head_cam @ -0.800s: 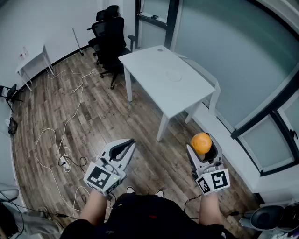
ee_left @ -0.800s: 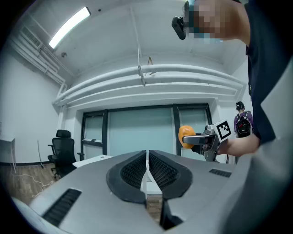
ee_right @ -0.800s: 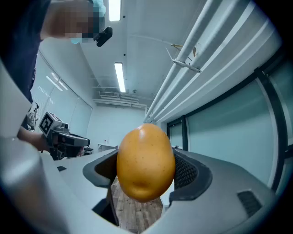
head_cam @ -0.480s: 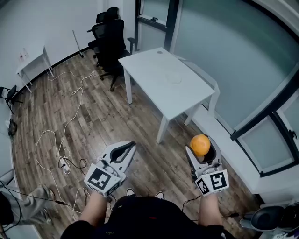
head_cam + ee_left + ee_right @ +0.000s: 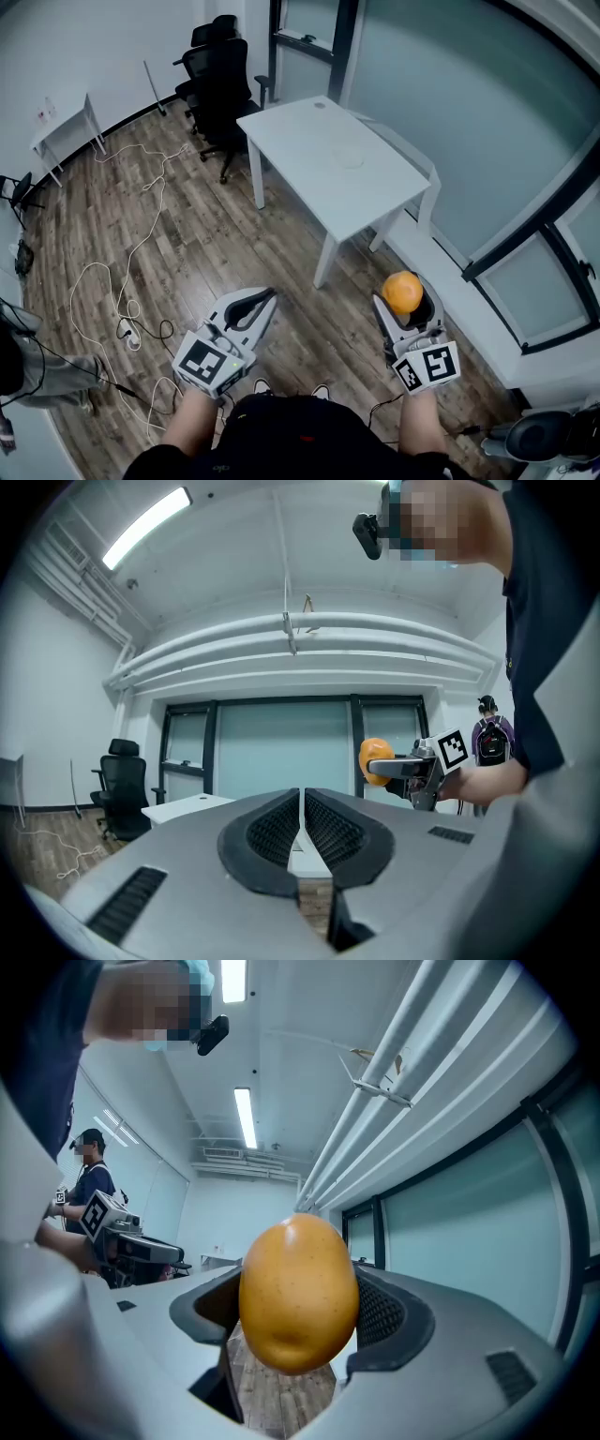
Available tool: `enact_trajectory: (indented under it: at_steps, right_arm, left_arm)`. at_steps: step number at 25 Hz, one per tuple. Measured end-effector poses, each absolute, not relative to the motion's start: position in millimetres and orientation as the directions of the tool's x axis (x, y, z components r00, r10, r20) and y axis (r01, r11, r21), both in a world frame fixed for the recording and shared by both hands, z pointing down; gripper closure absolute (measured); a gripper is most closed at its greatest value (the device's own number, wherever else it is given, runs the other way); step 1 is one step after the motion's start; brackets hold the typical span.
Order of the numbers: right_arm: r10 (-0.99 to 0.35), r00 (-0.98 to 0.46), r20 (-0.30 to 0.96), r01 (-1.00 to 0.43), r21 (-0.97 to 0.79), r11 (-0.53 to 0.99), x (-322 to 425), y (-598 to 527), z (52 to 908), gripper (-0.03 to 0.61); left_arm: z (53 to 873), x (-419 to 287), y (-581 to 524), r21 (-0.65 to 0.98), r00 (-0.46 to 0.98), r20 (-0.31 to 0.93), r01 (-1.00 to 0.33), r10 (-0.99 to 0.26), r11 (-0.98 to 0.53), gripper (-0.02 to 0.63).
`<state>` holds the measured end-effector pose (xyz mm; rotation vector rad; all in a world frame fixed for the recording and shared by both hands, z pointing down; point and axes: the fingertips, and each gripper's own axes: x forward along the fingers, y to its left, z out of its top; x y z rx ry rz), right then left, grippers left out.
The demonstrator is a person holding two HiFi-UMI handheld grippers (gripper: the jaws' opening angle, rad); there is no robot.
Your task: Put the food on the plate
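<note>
My right gripper [image 5: 405, 302] [image 5: 298, 1312] is shut on an orange potato-like food item [image 5: 403, 290] [image 5: 298, 1293], held between its wide-set jaws above the wooden floor. The same food [image 5: 373, 759] shows at the right of the left gripper view. My left gripper [image 5: 251, 305] [image 5: 301, 832] is shut with nothing between its pads, held low at the left above the floor. A faint clear round plate [image 5: 349, 152] lies on the white table [image 5: 309, 131] ahead, well beyond both grippers.
Black office chairs [image 5: 217, 70] stand behind the table by the glass wall. White cables [image 5: 122, 281] trail over the wooden floor at the left. A small white side table [image 5: 66, 127] stands at the far left. A person's leg [image 5: 47, 384] shows at the left edge.
Both grippers have hardly moved, with the food still gripped. A person at the lower left edge has walked further out of the head view.
</note>
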<state>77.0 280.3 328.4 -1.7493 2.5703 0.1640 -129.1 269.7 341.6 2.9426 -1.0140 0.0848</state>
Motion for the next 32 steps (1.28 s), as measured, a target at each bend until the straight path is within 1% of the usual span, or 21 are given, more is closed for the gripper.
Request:
enact_trajectory:
  at_steps: [6,11,16,21,24,28,32]
  right_arm:
    - [-0.926,-0.373,-0.06,-0.926,0.076,0.369,55,273,333,0.225]
    - [-0.925,-0.377,-0.049,-0.924,0.093,0.372,15,263,337,0.225]
    - [-0.92,-0.392,-0.025,-0.916,0.107,0.388,-32,254,344,0.225]
    - [-0.919,-0.395,-0.009,-0.913,0.113,0.392,-56,242,350,0.225]
    - [-0.92,-0.393,-0.01,-0.913,0.123,0.389,-53,231,349,0.225]
    - [-0.927,-0.376,-0.015,-0.922,0.107,0.372,-33,212,352,0.225]
    - [-0.925,-0.379,-0.028,-0.923,0.09,0.375,-12,181,356,0.225]
  left_arm:
    - [343,-149,266,0.01,0.791,0.044,-0.611,-0.61,-0.792,0.578]
    - [353,-185,264,0.019,0.788,0.068,-0.615,-0.612,-0.789,0.578]
    - [359,-222,253,0.049,0.791,0.058,-0.612,-0.609,-0.789,0.578]
    - [361,-239,239,0.078,0.798,0.035,-0.602,-0.602,-0.794,0.578]
    - [360,-233,225,0.075,0.806,0.025,-0.592,-0.592,-0.802,0.578]
    - [362,-218,202,0.048,0.804,0.057,-0.595,-0.592,-0.803,0.578]
    - [361,-197,175,0.045,0.807,0.048,-0.59,-0.589,-0.806,0.578]
